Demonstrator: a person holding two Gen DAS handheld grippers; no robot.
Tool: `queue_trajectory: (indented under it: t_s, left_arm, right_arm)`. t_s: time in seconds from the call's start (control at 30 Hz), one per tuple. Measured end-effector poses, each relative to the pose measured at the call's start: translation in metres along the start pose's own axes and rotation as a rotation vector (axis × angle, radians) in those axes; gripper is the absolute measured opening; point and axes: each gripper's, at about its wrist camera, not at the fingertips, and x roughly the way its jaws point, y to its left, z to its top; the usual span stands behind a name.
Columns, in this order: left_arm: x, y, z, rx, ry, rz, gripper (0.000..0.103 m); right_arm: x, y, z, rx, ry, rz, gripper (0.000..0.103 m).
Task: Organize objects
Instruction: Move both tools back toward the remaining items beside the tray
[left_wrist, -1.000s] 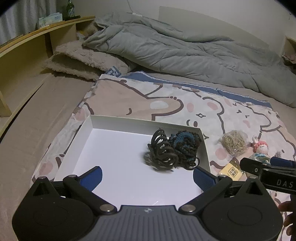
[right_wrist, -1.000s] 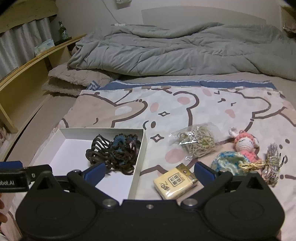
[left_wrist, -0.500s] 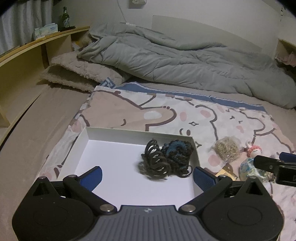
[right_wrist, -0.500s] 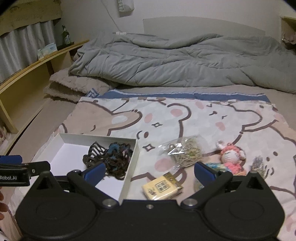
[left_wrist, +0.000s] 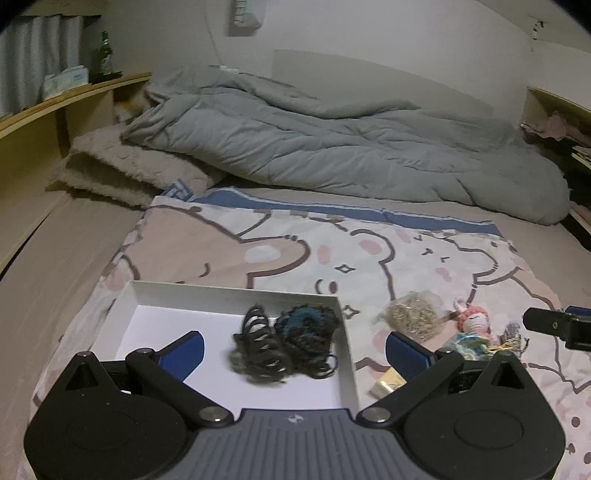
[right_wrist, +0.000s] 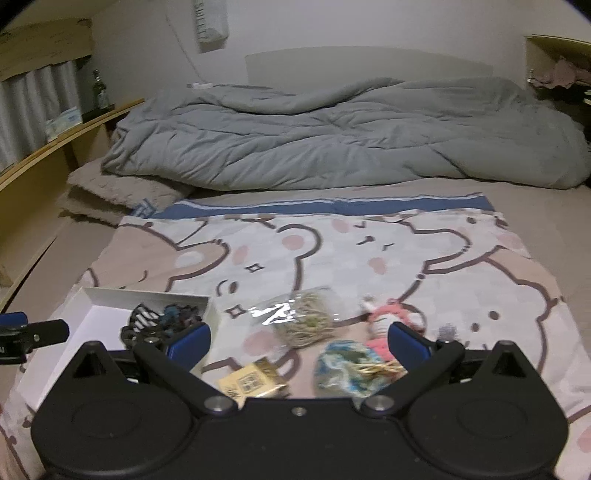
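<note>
Left gripper (left_wrist: 294, 345): jaws spread wide, nothing between them; held above the near part of the white box (left_wrist: 236, 295).
Right gripper (right_wrist: 298, 341): jaws spread wide, nothing pinched; held above the loose items on the blanket.
White box: shallow and open-topped; lies on the cartoon-bear blanket (right_wrist: 332, 251), at its near left part.
Box contents: a black hair claw clip (left_wrist: 258, 343) and a dark blue-and-black hair tie bundle (left_wrist: 308, 338), touching each other, against the right wall of the box. In the left wrist view both lie between the jaw tips, slightly ahead of them.
Bag of rubber bands (right_wrist: 303, 321): clear plastic, on the blanket right of the box; in the right wrist view it lies between the jaws, ahead of the tips.
Yellow packet (right_wrist: 253, 380): on the blanket, nearer the camera than the bag, partly hidden by the gripper body.
Blue-green crochet item (right_wrist: 343, 365): just right of the yellow packet, between the jaws.
Pink crochet doll (right_wrist: 384, 325): touching the crochet item's far side, close to the right jaw tip.
Silver tassel item (left_wrist: 511, 334): right of the doll; detail blurred.
Surface: a bed with a tan sheet (left_wrist: 55, 266); the blanket is spread flat over it.
Room: a rumpled grey duvet (right_wrist: 332, 136) across the far end, a fuzzy beige pillow (left_wrist: 122, 170) at far left, a wooden shelf (left_wrist: 48, 107) along the left carrying a green bottle (left_wrist: 105, 55); dim lighting.
</note>
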Motion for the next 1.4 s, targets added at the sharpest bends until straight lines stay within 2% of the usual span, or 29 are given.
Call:
queue_trajectory:
  t_s: [0.3, 0.47, 0.67, 0.9, 1.07, 1.13, 1.27, 1.4]
  left_arm:
    - [0.015, -0.037, 0.002, 0.089, -0.003, -0.057, 0.103]
    - [0.029, -0.059, 0.0, 0.174, -0.012, -0.055, 0.103]
    - [0.05, -0.077, -0.003, 0.258, 0.021, -0.056, 0.103]
    - [0.076, -0.091, -0.009, 0.36, 0.049, -0.117, 0.103]
    - [0.088, -0.103, -0.014, 0.447, 0.049, -0.151, 0.103]
    - [0.094, -0.106, -0.014, 0.462, 0.06, -0.183, 0.103]
    - [0.106, -0.116, -0.016, 0.5, 0.097, -0.236, 0.103]
    - [0.118, -0.128, -0.021, 0.544, 0.129, -0.267, 0.103]
  right_arm:
    - [-0.004, -0.035, -0.002, 0.011, -0.015, -0.054, 0.103]
    - [0.0, -0.054, -0.01, 0.046, -0.013, -0.067, 0.103]
    - [0.01, -0.073, -0.022, 0.079, -0.008, -0.082, 0.103]
    - [0.02, -0.094, -0.035, 0.101, -0.024, -0.077, 0.103]
    - [0.028, -0.102, -0.046, 0.148, -0.027, -0.011, 0.103]
    - [0.033, -0.101, -0.049, 0.13, -0.013, 0.004, 0.103]
    - [0.041, -0.091, -0.057, 0.052, -0.02, -0.037, 0.103]
    - [0.051, -0.088, -0.064, 0.01, 0.016, -0.012, 0.103]
